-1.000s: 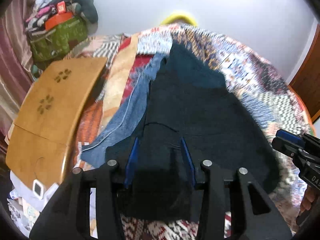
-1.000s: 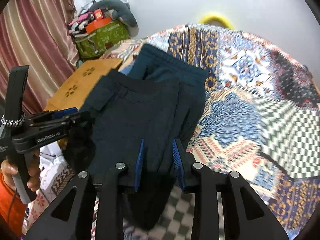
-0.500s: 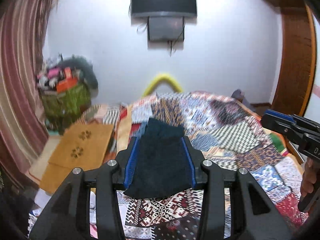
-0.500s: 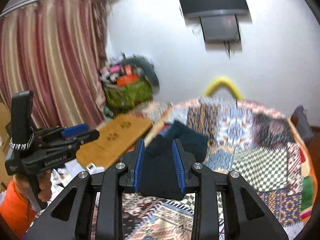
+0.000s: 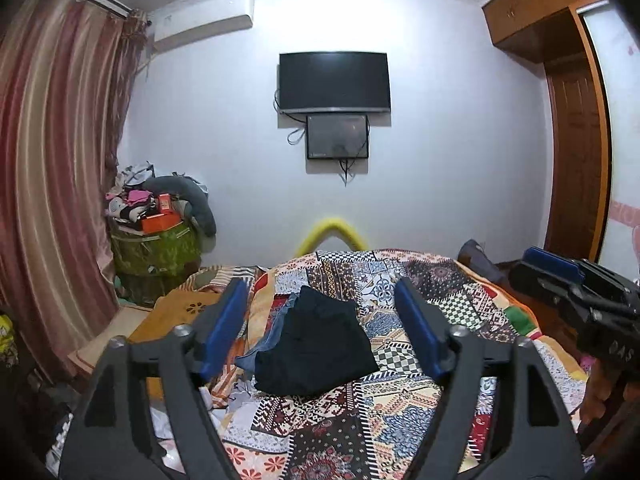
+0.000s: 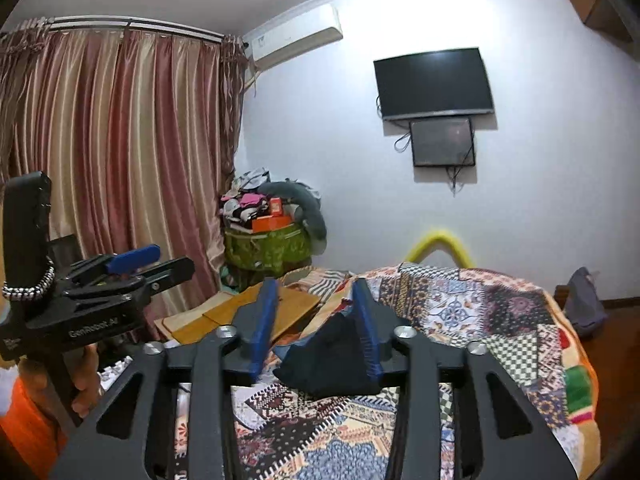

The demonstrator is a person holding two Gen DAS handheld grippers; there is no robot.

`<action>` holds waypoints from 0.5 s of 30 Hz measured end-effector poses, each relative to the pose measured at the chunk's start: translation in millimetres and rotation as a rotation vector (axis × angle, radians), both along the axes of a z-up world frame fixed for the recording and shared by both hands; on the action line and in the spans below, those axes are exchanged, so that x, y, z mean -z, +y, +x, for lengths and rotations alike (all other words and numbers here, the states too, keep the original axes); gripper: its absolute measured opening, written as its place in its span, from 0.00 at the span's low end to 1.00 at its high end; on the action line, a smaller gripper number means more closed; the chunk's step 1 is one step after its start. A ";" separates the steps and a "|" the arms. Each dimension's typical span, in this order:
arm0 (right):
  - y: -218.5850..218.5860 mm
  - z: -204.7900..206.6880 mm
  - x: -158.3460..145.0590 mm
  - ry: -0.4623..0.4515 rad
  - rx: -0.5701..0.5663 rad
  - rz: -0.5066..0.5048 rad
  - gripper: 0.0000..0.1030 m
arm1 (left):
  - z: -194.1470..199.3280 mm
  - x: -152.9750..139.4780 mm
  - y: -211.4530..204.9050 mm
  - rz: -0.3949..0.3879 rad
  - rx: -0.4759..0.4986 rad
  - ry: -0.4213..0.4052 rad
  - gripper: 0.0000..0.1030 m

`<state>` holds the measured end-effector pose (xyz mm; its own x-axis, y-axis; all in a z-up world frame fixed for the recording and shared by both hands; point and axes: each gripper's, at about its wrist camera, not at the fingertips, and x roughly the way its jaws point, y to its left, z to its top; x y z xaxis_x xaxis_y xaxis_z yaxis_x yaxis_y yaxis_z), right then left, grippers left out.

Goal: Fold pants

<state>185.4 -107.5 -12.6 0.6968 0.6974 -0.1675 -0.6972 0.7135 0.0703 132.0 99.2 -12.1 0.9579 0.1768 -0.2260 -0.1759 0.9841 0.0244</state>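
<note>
The green basket by the curtain holds piled clothes and an orange box. The folded pants lie near the bed's left edge. Both the left gripper and right gripper, shut on fabric a second ago, now stand open and raised clear.
</note>
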 end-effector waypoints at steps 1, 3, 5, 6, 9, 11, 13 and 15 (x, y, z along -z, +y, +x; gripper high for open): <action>0.2 -5.2 0.7 -0.015 0.012 -0.003 0.56 | -4.4 0.3 -0.5 -0.006 -0.002 -0.007 0.86; -1.1 -9.1 0.8 -0.036 0.033 -0.006 0.68 | -17.1 0.8 -2.9 -0.011 -0.003 -0.024 0.91; -1.0 -12.4 -0.3 -0.046 0.049 0.001 0.79 | -27.2 2.0 -5.6 -0.009 -0.009 -0.035 0.96; -2.2 -14.4 -1.4 -0.049 0.055 0.009 0.84 | -30.8 2.6 -7.0 -0.010 -0.009 -0.039 0.98; -5.0 -17.2 -2.6 -0.054 0.079 0.028 0.96 | -40.5 3.9 -10.8 -0.012 -0.012 -0.045 1.00; -6.3 -21.9 -2.1 -0.066 0.099 0.033 1.00 | -44.5 4.3 -11.4 -0.013 -0.012 -0.049 1.00; -5.6 -21.2 -3.0 -0.066 0.103 0.024 1.00 | -48.6 4.9 -12.4 -0.019 -0.010 -0.053 1.00; -7.9 -27.3 -1.1 -0.065 0.103 0.024 1.00 | -49.8 5.3 -12.2 -0.024 -0.009 -0.057 1.00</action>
